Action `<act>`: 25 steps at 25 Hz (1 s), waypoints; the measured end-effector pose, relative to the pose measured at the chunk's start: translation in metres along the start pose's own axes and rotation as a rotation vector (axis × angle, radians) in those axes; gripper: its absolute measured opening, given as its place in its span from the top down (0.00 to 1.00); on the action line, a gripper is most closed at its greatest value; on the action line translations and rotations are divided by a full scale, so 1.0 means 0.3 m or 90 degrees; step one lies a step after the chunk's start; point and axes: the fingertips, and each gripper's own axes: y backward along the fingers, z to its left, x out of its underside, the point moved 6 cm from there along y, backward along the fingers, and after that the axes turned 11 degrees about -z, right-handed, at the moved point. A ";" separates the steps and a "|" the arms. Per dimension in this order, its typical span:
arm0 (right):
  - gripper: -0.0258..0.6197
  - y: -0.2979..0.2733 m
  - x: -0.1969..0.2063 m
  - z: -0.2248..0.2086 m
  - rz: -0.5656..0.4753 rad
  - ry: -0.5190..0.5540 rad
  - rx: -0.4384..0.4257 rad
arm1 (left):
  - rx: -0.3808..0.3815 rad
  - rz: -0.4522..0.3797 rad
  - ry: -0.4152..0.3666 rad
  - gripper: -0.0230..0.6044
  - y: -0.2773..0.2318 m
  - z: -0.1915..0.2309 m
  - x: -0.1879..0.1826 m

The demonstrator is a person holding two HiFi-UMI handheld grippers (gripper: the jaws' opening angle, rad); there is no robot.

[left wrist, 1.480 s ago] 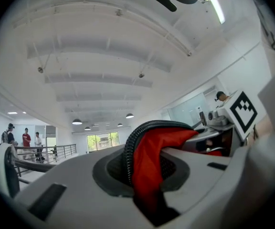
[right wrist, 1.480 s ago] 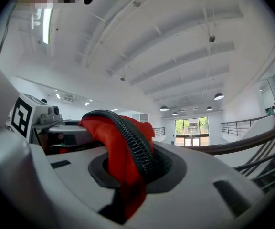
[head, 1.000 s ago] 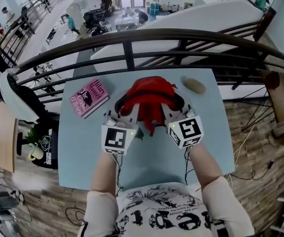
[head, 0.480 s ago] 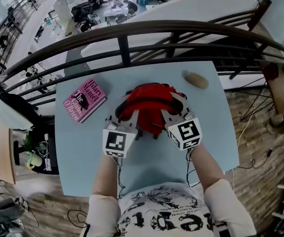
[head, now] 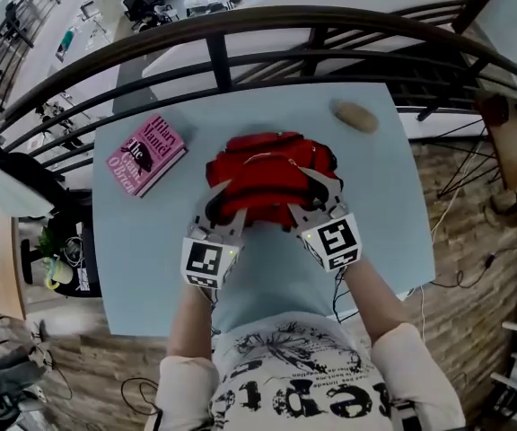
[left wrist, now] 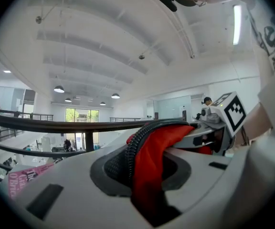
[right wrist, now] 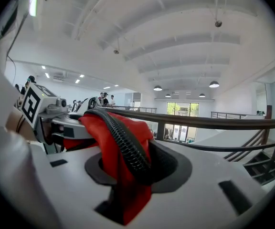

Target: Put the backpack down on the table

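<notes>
Backpack (head: 267, 173), red, rests slumped on the middle of the pale blue bench (head: 151, 259), somewhat nearer the far edge than the near one, so the setting-down step looks all but finished.

The left gripper (head: 215, 206) and right gripper (head: 312, 200) meet its near side, one toward each end. Each gripper view shows a fold of red cloth with a black zip between narrow fingers (left wrist: 70, 185). Both pairs have just been opening, and a dark gap beside the cloth suggests they no longer pinch it.

The next move, as I judge it, calls for spreading the fingers further and drawing both grippers back toward the near edge without dragging the cloth along.

Its long axis runs from the left edge to the right edge. The zipped opening seems to face the near edge, though I cannot be sure.
</notes>
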 end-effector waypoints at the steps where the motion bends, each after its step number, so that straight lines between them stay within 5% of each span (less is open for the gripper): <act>1: 0.75 0.014 0.013 0.013 0.003 0.000 -0.003 | -0.003 0.006 0.009 0.82 0.019 -0.012 0.015; 6: 0.73 0.087 0.079 0.073 0.009 -0.006 -0.003 | -0.027 0.031 0.054 0.79 0.100 -0.080 0.076; 25: 0.63 0.352 0.392 0.174 0.122 -0.024 -0.038 | -0.040 0.101 0.046 0.69 0.290 -0.321 0.365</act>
